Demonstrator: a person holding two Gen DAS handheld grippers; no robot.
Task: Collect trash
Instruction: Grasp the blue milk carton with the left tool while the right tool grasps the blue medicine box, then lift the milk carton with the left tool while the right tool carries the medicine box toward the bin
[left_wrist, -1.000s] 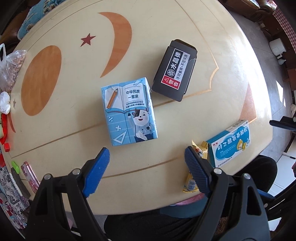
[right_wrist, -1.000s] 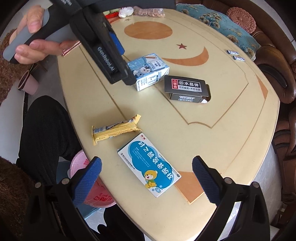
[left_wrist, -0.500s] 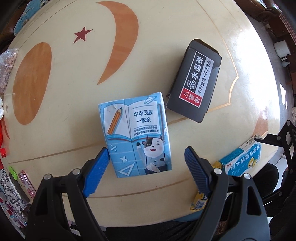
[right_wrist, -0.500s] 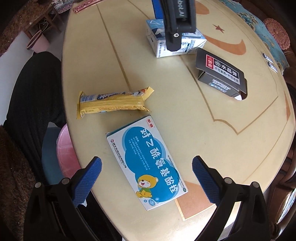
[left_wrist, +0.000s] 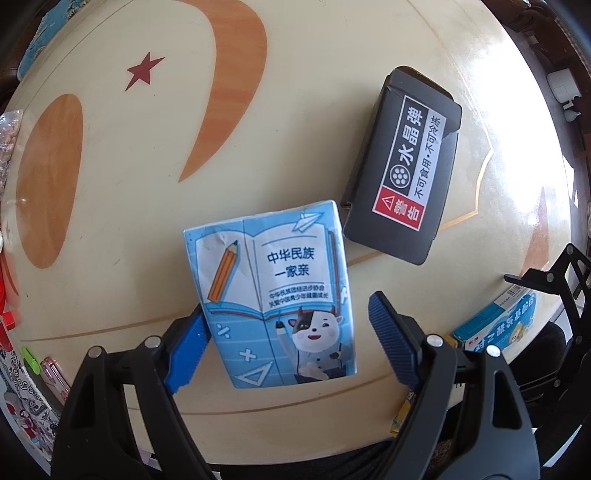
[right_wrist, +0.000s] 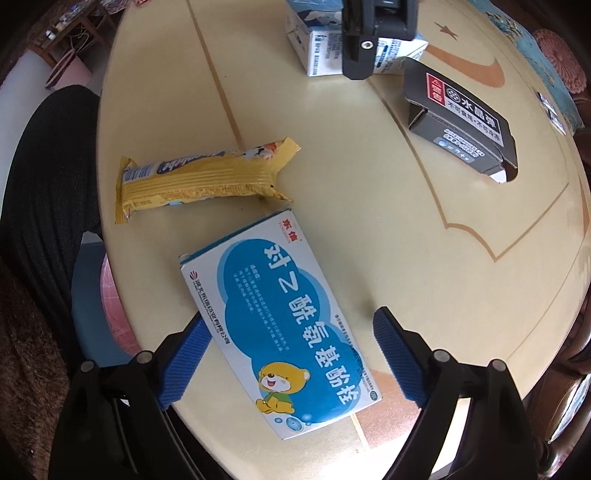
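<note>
Trash on cream oval counter (left_wrist: 295, 129): blue cartoon-printed milk carton (left_wrist: 275, 295) lies between spread jaws of left tool (left_wrist: 284, 341); blue-and-white cardboard medicine box (right_wrist: 279, 341) between spread jaws of right tool (right_wrist: 291, 360). Centre each box before closing, gripping flat sides squarely.

A cream table (left_wrist: 295, 110) with orange inlays (left_wrist: 48, 177)

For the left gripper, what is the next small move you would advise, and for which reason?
Probably shut the left gripper on the milk carton. Its jaws stand open with the carton between them: the left finger looks to be at the carton's edge, while the right finger stands a little apart. The black box lies just beyond the carton, outside the jaws.
</note>
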